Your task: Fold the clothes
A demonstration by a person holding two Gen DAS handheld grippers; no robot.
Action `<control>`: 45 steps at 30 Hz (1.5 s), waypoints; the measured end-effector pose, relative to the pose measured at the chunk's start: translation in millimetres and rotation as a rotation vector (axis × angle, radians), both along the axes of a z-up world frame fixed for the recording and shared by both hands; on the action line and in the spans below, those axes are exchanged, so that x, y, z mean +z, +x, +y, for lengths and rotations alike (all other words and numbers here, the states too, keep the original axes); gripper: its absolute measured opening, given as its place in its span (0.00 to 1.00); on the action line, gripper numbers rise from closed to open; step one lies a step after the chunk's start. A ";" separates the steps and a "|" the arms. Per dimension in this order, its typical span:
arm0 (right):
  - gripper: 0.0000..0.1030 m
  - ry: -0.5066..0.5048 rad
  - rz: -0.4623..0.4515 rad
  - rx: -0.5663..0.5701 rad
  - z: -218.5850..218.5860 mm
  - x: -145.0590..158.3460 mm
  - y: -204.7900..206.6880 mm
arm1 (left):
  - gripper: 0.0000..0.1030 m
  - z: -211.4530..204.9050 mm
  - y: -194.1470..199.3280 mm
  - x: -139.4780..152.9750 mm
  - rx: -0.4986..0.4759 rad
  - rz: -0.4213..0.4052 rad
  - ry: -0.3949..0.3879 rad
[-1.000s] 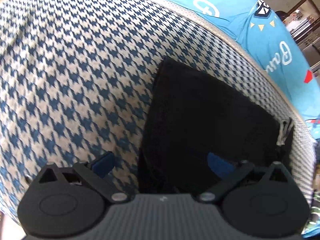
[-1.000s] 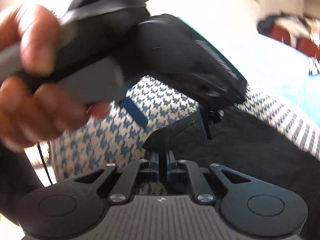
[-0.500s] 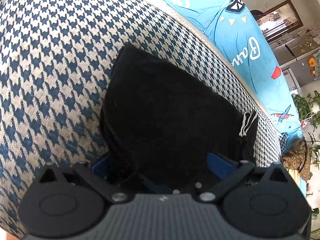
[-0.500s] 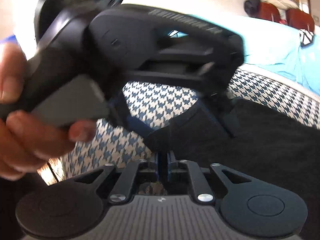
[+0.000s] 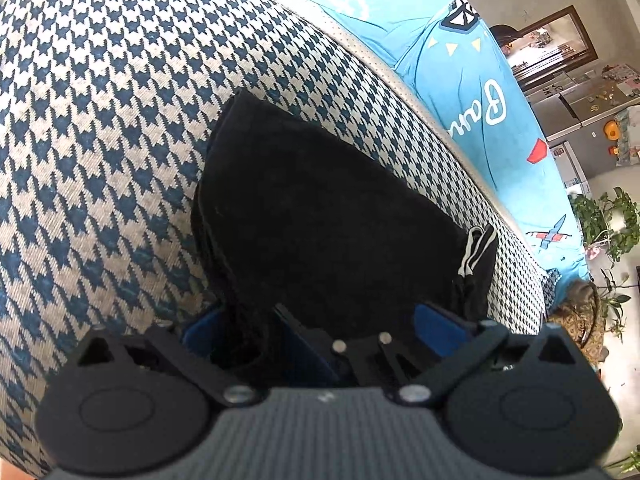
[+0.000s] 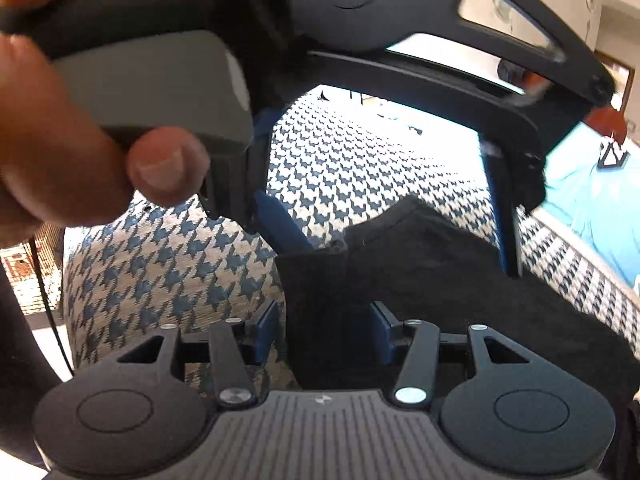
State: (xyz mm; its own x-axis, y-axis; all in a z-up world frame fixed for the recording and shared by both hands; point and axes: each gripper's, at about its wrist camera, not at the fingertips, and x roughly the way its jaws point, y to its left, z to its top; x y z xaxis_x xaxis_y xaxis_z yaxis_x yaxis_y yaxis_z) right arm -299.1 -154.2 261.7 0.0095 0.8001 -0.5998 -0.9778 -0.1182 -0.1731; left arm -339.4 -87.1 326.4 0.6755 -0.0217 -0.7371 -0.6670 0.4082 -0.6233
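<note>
A folded black garment [image 5: 320, 216] lies on a blue-and-cream houndstooth cushion [image 5: 100, 128]; a white-striped edge [image 5: 476, 248] shows at its right end. My left gripper [image 5: 316, 324] is open, its blue pads on either side of the garment's near edge. In the right wrist view the same garment [image 6: 440, 272] lies ahead. My right gripper [image 6: 324, 328] is open, with a fold of black cloth standing between its pads. The left gripper [image 6: 384, 256] hovers right above it, held by a hand [image 6: 60, 168].
A light blue printed sheet [image 5: 472, 80] covers the surface beyond the cushion. Potted plants [image 5: 608, 232] and cabinets [image 5: 568, 92] stand at the far right. The cushion's left edge drops off to a floor [image 6: 28, 280] in the right wrist view.
My right gripper has opened; it was shut on the black cloth before. My left gripper slid right and forward so both pads now straddle the garment's edge.
</note>
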 end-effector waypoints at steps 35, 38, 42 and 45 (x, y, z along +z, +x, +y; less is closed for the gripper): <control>0.06 0.073 0.095 -0.102 -2.2 28.7 -9.0 | 0.24 73.0 40.1 -26.0 0.062 0.121 0.092; 0.06 0.060 0.080 -0.116 3.9 22.1 -10.8 | 0.23 75.6 33.7 -28.5 0.086 0.116 0.065; 0.10 0.034 0.118 -0.118 9.2 19.4 -9.2 | 0.23 76.6 33.5 -30.1 0.104 0.117 0.050; 0.15 0.025 0.134 -0.120 10.4 18.9 -8.7 | 0.23 76.7 34.5 -30.4 0.105 0.119 0.052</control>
State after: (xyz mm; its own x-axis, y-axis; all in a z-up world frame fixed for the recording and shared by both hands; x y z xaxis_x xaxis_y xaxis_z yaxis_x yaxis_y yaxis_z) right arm -307.8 -143.8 280.6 0.0269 0.8125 -0.5824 -0.9991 0.0032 -0.0417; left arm -304.9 -10.3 296.0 0.5797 0.0846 -0.8105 -0.7755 0.3625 -0.5168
